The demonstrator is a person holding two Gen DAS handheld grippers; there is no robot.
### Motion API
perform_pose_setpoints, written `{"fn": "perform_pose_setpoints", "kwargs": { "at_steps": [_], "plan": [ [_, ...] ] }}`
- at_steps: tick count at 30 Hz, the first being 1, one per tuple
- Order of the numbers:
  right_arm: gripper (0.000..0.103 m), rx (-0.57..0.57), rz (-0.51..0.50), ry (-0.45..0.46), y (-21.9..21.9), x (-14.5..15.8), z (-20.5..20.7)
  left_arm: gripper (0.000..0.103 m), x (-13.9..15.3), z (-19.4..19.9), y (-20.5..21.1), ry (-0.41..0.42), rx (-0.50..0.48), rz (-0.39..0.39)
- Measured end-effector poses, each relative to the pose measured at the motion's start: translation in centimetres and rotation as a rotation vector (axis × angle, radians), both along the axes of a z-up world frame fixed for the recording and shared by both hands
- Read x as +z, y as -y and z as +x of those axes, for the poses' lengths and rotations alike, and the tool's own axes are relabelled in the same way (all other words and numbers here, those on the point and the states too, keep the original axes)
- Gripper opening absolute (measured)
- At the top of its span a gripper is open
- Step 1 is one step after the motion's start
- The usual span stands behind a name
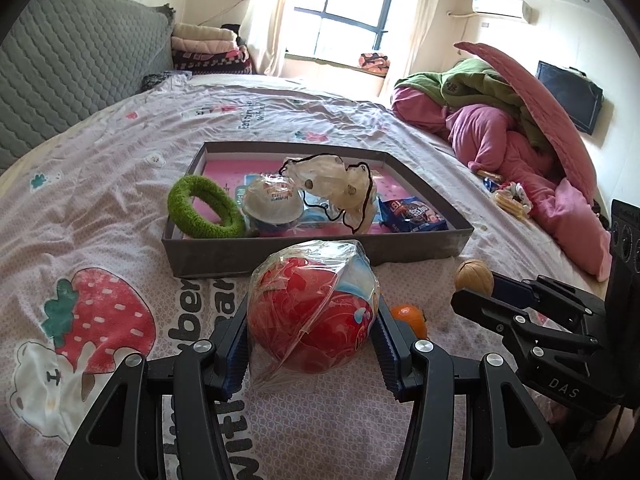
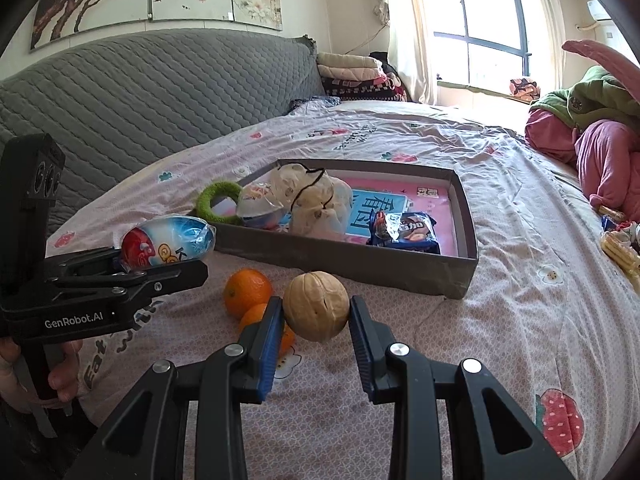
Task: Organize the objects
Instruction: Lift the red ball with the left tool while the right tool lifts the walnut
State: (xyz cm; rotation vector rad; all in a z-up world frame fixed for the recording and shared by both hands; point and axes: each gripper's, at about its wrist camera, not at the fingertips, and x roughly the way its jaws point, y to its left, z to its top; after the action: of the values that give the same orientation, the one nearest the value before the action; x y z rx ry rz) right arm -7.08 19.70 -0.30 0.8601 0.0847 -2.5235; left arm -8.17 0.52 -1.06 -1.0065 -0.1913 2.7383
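- My left fingers (image 1: 312, 344) are clamped on a red-and-blue toy egg (image 1: 314, 308) wrapped in clear plastic, one blue pad pressing each side, held just above the bedspread (image 1: 100, 200).
- My right fingers (image 2: 316, 344) are clamped on a tan walnut (image 2: 316, 306), also lifted off the bed.
- Just left of the walnut, two oranges (image 2: 248, 292) lie on the bedspread, touching each other.
- Beyond both held things sits the shallow grey box (image 1: 280, 250), its near wall close to the egg.
- Inside the box, from left to right: a green fuzzy ring (image 1: 204, 212) leaning on the left wall, a wrapped white-and-blue egg (image 1: 272, 204), a crumpled cream pouch with a dark cord (image 1: 336, 188), and a blue biscuit packet (image 1: 414, 214) near the right end.
- Far right on the bed lies a heap of pink and green bedding (image 1: 512, 120), with some yellow wafer snacks (image 1: 510, 202) beside it.
- The hand (image 2: 60, 376) holding the left gripper's handle shows at the left edge of the right wrist view.
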Motion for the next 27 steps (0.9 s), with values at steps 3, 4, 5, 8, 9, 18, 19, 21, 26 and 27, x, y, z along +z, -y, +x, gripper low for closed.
{"fn": "perform_pose_setpoints", "kwargs": {
  "at_steps": [3,4,5,8,9,18,19,21,26,27],
  "plan": [
    [0.033,0.004,-0.005,-0.007,0.0,0.2,0.1,0.055,0.3,0.3,-0.1,-0.006,0.003,-0.005],
    [0.033,0.003,-0.006,-0.010,0.0,0.3,0.2,0.055,0.4,0.3,-0.2,-0.007,0.002,-0.007],
    [0.033,0.004,-0.007,-0.010,0.0,0.3,0.2,0.055,0.5,0.4,-0.2,-0.008,0.002,-0.010],
    [0.033,0.002,-0.017,-0.014,-0.2,0.5,0.2,0.055,0.8,0.6,-0.4,-0.013,0.001,-0.014],
    [0.033,0.000,-0.021,-0.017,-0.3,0.6,0.3,0.055,0.9,0.6,-0.5,-0.016,0.001,-0.015],
    [0.033,-0.007,-0.068,-0.025,-1.1,1.4,0.3,0.055,2.1,1.2,-1.3,-0.040,-0.003,-0.028],
    [0.033,-0.008,-0.075,-0.026,-1.3,1.5,0.3,0.055,2.2,1.2,-1.4,-0.043,-0.003,-0.030],
    [0.033,-0.010,-0.077,-0.029,-1.4,1.6,0.4,0.055,2.3,1.3,-1.6,-0.046,-0.005,-0.031],
    [0.033,-0.008,-0.096,-0.037,-1.7,2.0,0.4,0.055,2.9,1.4,-2.1,-0.061,-0.005,-0.040],
    [0.033,-0.011,-0.098,-0.042,-1.7,2.2,0.4,0.055,3.1,1.4,-2.3,-0.066,-0.008,-0.042]
  ]
}}
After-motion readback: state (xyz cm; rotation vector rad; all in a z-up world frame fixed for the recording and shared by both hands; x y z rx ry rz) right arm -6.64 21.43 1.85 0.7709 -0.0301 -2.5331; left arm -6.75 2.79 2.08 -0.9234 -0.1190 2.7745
